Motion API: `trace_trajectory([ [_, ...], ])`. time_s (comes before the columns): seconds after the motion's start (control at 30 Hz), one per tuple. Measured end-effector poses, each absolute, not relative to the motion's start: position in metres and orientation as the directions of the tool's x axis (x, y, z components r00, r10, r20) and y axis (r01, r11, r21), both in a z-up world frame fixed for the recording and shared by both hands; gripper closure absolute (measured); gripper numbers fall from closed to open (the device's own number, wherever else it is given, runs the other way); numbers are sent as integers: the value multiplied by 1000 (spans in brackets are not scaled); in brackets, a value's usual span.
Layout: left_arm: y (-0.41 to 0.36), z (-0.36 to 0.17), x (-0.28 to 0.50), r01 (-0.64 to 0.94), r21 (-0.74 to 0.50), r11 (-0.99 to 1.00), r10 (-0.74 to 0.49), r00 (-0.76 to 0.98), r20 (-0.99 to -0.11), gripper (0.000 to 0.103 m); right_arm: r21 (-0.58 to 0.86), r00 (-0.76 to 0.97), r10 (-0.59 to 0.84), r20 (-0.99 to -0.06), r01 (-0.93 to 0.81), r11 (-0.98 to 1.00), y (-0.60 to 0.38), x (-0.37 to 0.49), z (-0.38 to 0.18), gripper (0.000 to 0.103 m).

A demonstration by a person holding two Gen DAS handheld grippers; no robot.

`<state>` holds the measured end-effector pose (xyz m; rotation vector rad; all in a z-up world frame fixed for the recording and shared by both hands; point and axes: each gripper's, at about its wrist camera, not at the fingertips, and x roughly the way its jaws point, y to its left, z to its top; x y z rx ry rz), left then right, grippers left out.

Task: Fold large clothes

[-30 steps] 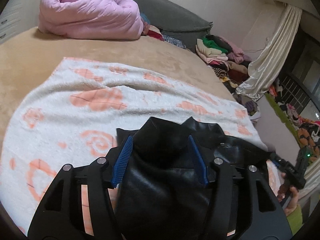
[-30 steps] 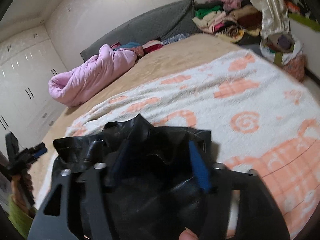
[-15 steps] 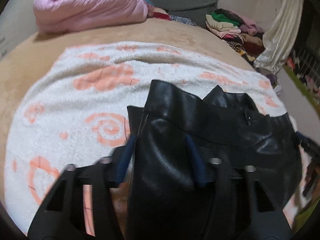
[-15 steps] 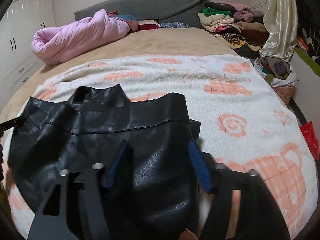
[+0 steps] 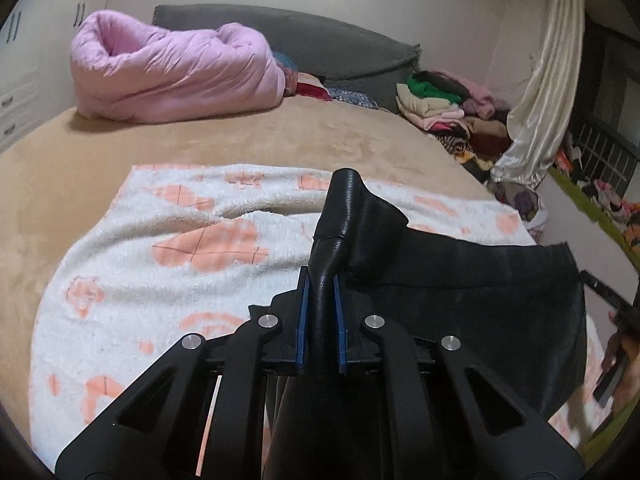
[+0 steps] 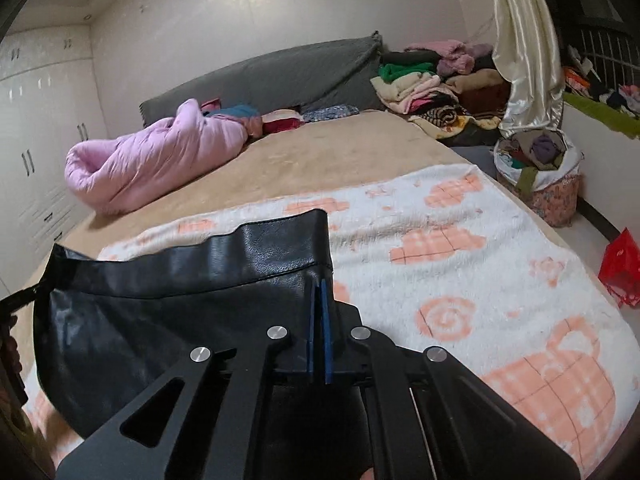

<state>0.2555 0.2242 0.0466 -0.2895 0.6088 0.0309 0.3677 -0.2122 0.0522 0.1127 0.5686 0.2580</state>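
A black leather garment (image 5: 460,288) hangs stretched between my two grippers above a white blanket with orange patterns (image 5: 168,264) on the bed. My left gripper (image 5: 320,284) is shut on one bunched top corner of the garment. My right gripper (image 6: 319,292) is shut on the other top corner of the garment (image 6: 200,292). The garment's lower part is hidden behind the gripper bodies. The right gripper shows at the right edge of the left wrist view, and the left gripper at the left edge of the right wrist view.
A rolled pink quilt (image 5: 176,72) lies at the far left of the tan bed (image 5: 280,140). A grey headboard cushion (image 6: 272,76), a pile of folded clothes (image 6: 436,80), a cream curtain (image 6: 524,52), a laundry basket (image 6: 540,176) and a red bag (image 6: 620,264) stand around the bed.
Both grippers have closed on the garment's top corners and moved apart. The garment has gone from bunched in front of the open fingers to stretched between them.
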Motion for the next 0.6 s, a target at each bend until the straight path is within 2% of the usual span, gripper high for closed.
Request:
trace_trajectory([
  [0.13,223,30,273,-133,-237,962,-40,794,-607,99,99,830,171,-531,-140,985,-212,383,39,103],
  [0.23,224,12,282,-150,-214,965,-23,766,-643,99,109,812,154,-564,-112,988,-223,393,28,103],
  [0.33,229,-3,285,-162,-227,960,-32,745,-666,98,169,754,220,-619,-146,975,-222,399,15,102],
  [0.37,231,-6,285,-167,-244,955,-41,741,-670,98,193,737,253,-627,-168,967,-219,400,14,90],
  [0.4,232,-7,286,-170,-253,953,-46,741,-670,98,207,713,286,-640,-198,958,-213,401,13,73],
  [0.43,232,-8,285,-172,-257,951,-47,741,-670,98,191,696,285,-659,-212,958,-206,402,12,34],
  [0.47,231,-7,285,-171,-255,952,-46,742,-669,98,162,694,266,-668,-213,963,-199,402,10,24],
  [0.5,231,-7,285,-170,-252,953,-44,743,-668,98,129,689,250,-680,-224,966,-192,401,6,26],
  [0.53,231,-7,284,-169,-250,953,-43,744,-666,98,97,689,235,-686,-233,968,-185,400,2,40],
  [0.57,231,-6,283,-167,-249,954,-43,747,-664,98,70,682,227,-695,-250,966,-179,399,-4,80],
  [0.6,231,-6,283,-167,-249,954,-41,750,-661,98,55,684,212,-698,-244,968,-177,397,-7,93],
])
